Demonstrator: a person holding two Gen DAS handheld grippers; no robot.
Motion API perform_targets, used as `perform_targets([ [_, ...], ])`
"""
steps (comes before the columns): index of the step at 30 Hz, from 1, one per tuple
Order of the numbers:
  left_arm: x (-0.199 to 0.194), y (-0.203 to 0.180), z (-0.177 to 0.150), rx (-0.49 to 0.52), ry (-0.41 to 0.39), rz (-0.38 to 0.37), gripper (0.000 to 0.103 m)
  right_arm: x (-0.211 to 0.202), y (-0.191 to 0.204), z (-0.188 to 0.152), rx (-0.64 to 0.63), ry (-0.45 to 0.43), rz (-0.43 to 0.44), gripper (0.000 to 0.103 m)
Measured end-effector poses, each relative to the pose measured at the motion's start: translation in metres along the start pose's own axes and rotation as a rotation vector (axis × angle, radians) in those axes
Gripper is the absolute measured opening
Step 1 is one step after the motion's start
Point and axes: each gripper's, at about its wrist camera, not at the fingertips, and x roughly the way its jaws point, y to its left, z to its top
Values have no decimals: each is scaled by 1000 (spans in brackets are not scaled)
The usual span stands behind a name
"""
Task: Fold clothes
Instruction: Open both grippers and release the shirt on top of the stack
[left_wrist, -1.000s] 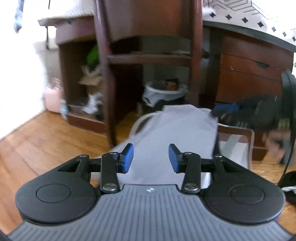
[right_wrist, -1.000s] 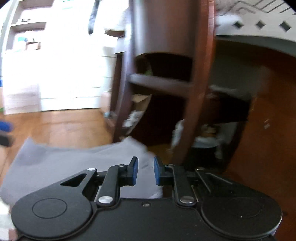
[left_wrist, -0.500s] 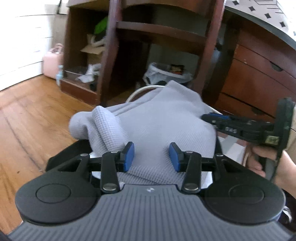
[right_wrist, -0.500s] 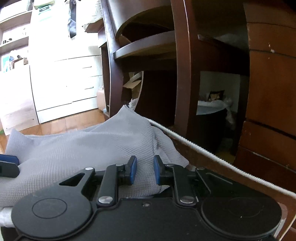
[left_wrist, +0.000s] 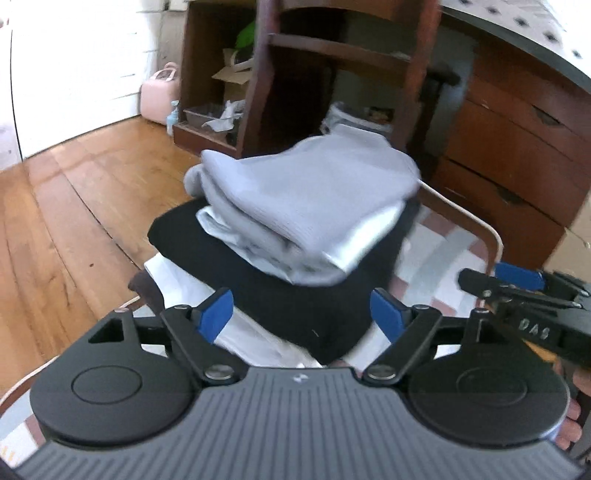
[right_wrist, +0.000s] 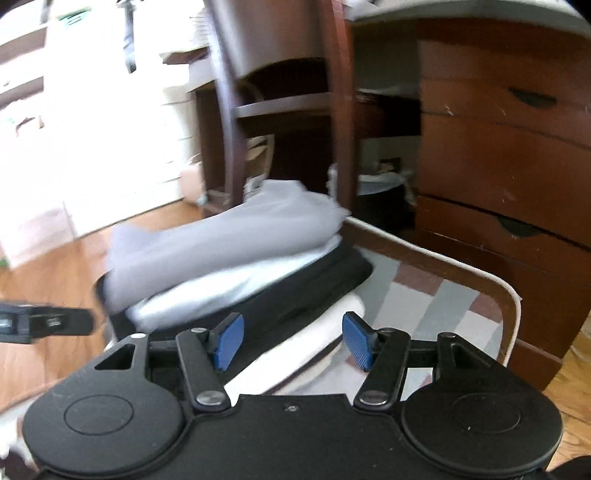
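**Two grippers spread wide, nothing held, behind a stacked pile**

Both sets of blue pads stand far apart and grip nothing: the left gripper (left_wrist: 301, 314) and the right gripper (right_wrist: 291, 341) hover just short of the stack. The right gripper's tip (left_wrist: 517, 286) juts in at the left view's edge, its jaws mostly cut off there. Beyond the pads a folded grey garment (left_wrist: 306, 206) tops a pale folded piece (right_wrist: 229, 291), a black garment (left_wrist: 280, 295) and a white one (right_wrist: 328, 332). Motion blur smears the grey fabric's edges. Its long axis runs left to right across both views. The pile sits on a checked cushion (right_wrist: 436, 306) with white piping, wooden floor (left_wrist: 74, 206) to the left, a dark dresser (right_wrist: 498, 166) behind.
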Motion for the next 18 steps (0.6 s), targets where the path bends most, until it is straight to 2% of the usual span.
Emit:
perform_targets([
  [1, -10, -8, -3, 20, -3, -10, 99, -11, 4, 1, -15, 13, 15, 65],
  [3, -28, -24, -9, 58, -12, -22, 103, -33, 12, 2, -43, 38, 44, 65],
  [5, -44, -38, -15, 88, -28, 19, 103, -47, 14, 7, -45, 54, 54, 65],
  [6, -48, -44, -15, 97, -13, 29, 103, -53, 12, 7, -33, 46, 56, 65],
  [10, -64, -59, -19, 74, 15, 33, 103, -75, 6, 6, -1, 26, 56, 64],
  [12, -69, -68, -24, 93, 31, 76, 103, -83, 0, 4, -14, 40, 6, 65],
  [15, -66, -78, -32, 89, 88, 149, 103, -91, -10, 2, 7, 114, -40, 66],
  [16, -66, -80, -36, 74, 104, 148, 103, -94, -15, 1, 19, 135, -39, 67],
  [18, -68, -84, -43, 59, 115, 92, 103, -103, -22, -4, 57, 141, -11, 70],
])
